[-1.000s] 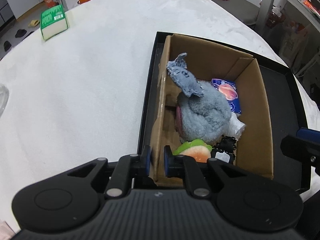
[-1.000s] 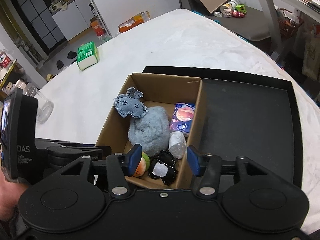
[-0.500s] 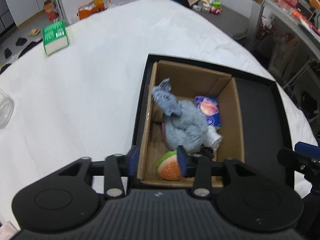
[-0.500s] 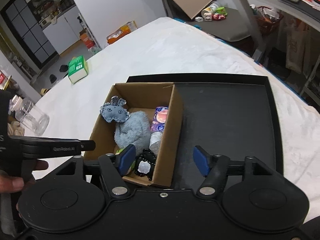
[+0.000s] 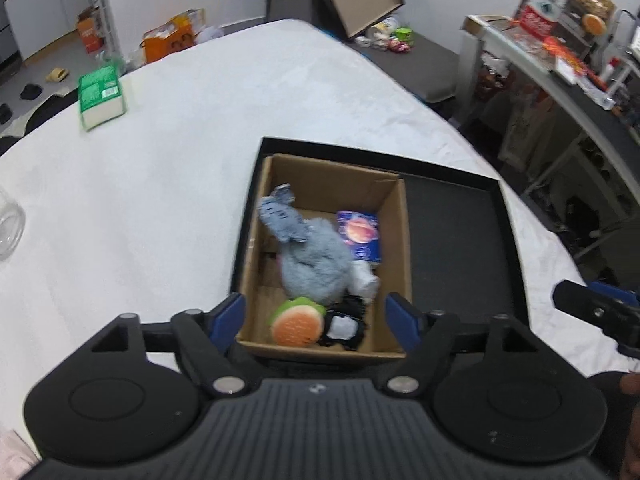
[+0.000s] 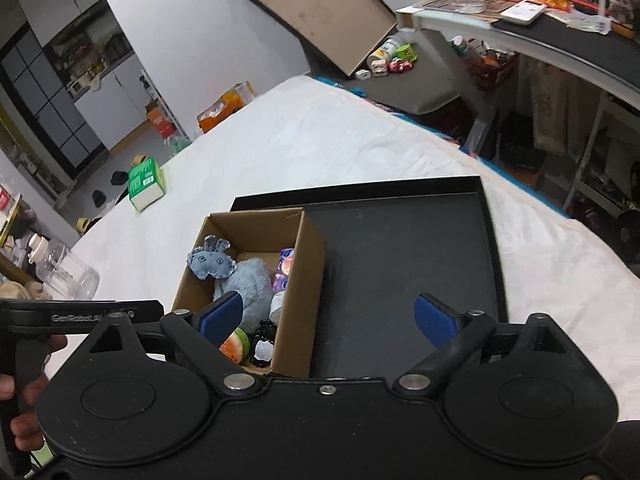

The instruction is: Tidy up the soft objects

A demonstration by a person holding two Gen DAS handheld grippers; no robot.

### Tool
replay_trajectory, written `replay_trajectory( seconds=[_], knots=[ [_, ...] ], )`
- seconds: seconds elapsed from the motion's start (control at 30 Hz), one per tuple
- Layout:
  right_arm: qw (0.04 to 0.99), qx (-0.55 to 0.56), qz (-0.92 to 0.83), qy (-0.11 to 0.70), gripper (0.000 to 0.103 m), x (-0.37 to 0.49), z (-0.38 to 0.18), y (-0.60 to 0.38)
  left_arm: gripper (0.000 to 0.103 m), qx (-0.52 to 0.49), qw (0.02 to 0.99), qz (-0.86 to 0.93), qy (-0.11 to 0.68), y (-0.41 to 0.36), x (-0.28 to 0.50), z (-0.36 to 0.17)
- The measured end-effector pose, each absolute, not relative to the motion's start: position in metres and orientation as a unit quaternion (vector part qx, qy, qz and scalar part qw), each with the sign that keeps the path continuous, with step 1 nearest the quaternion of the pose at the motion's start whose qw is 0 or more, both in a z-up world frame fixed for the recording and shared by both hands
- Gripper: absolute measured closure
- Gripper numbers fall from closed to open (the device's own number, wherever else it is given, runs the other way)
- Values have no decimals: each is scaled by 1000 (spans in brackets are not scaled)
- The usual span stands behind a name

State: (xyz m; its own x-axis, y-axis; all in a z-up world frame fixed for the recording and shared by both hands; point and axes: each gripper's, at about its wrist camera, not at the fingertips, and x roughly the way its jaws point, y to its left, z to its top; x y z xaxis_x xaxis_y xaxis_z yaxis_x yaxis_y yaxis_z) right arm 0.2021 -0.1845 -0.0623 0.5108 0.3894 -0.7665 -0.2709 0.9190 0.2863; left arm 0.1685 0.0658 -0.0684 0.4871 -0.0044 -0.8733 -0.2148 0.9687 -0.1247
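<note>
Hovering above the near end of a cardboard box (image 5: 394, 240), the left gripper (image 5: 318, 314) has its jaws spread wide and released, holding nothing; its blue pads (image 5: 228, 316) stand either side of the box's near wall without touching it. The right gripper (image 6: 328, 316) hangs over the same spot from the other hand, jaws likewise released and empty, with one pad above the box and the other over the bare black tray (image 6: 400, 256).

The box sits in the left part of that tray, which lies on a surface (image 5: 160, 184) covered in white cloth. Inside the box a grey plush toy (image 5: 308, 256) fills the middle, its flat head propped toward the far left corner. At the near wall lies a soft burger toy (image 5: 298, 324), touching the plush, and just to its right a black-and-white item (image 5: 344, 322) too blurred to name. A purple packet (image 5: 360, 236) leans by the right wall, with a small white bundle (image 5: 364, 278) near it.

Well apart, on the far left of the surface, rests a green carton (image 5: 100, 96). A clear jar (image 5: 10, 226) shows at the left edge.
</note>
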Motion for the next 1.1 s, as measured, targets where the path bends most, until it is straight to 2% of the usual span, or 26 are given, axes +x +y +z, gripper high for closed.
replay_trajectory(
  seconds=[0.17,0.27,0.37,1.1],
  knots=[
    [871,71,189,448,0,196,-51,-194,14,-83,863,50,496,45,161,-50],
    [874,74,188,442,0,192,-45,-199,5,-72,870,47,486,38,156,-40],
    [877,71,183,438,0,187,-38,-204,0,-63,874,52,479,33,151,-32],
    [898,72,145,408,0,138,-7,-234,0,-46,906,50,418,27,88,17]
  ],
)
